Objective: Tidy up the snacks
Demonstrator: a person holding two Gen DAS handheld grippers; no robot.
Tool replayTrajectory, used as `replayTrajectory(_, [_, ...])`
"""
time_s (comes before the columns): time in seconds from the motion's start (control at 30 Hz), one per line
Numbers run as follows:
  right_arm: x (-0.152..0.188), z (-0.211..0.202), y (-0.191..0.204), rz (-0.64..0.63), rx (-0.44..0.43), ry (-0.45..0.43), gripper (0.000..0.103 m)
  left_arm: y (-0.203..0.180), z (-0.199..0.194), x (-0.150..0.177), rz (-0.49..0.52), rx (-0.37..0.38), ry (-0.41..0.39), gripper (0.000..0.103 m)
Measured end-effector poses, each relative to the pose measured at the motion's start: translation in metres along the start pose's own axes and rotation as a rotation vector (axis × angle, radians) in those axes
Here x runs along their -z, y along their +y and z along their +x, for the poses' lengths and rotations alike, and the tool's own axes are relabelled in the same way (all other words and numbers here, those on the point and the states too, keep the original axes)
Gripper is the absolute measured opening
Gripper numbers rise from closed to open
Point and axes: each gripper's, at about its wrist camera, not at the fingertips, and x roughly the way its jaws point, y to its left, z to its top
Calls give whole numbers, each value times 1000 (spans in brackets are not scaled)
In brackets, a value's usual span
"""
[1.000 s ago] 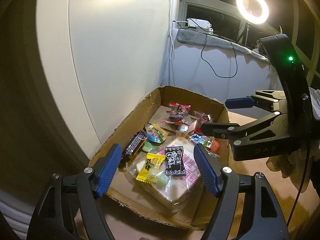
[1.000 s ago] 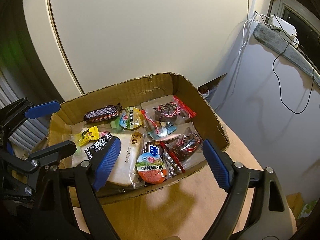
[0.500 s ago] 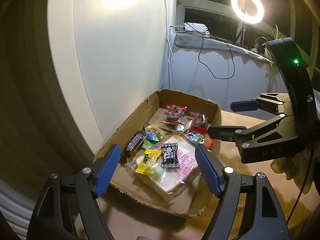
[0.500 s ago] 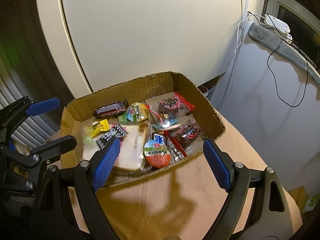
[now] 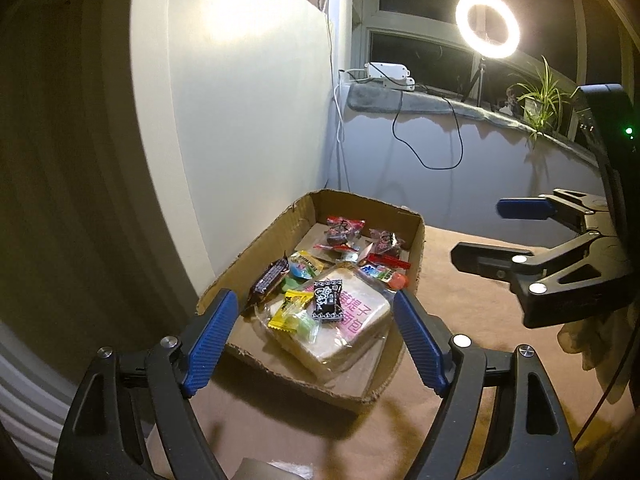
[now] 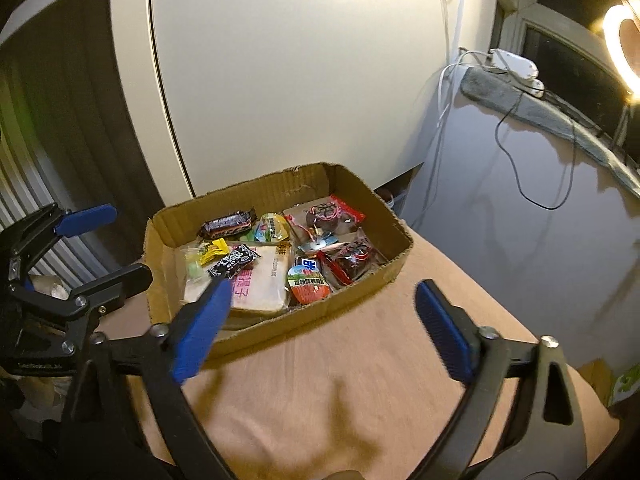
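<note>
Two handheld grippers hover over a tan table (image 6: 360,380), both with nothing between their blue pads. The left gripper (image 5: 312,336) has its jaws opening, and the right gripper (image 6: 320,320) is opening too. Just ahead of both sits a shallow cardboard box (image 6: 360,276) filled with snacks: a wrapped bread slice (image 5: 352,320) nearest the left gripper, a dark chocolate bar (image 6: 228,224) at the far side, and a small jelly cup (image 6: 308,284) ahead of the right gripper.

Bread packet (image 6: 256,280) partly under right claw's blurred pad (image 6: 200,330), perhaps.
</note>
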Motion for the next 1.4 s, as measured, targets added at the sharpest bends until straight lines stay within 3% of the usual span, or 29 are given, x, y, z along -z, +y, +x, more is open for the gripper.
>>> replayTrajectory(0.2, [15, -20, 1, 43, 50, -36, 101, -7, -10, 8, -9, -8, -15, 81])
replayTrajectory(0.47, [42, -28, 8, 85, 152, -15, 101, -15, -13, 20, -20, -7, 5, 81])
replayTrajectory(0.7, [58, -36, 12, 96, 169, -13, 101, -19, -16, 28, -27, -15, 16, 81])
replayTrajectory(1.4, [61, -46, 19, 99, 168, -20, 101, -25, -27, 30, -23, -23, -4, 81])
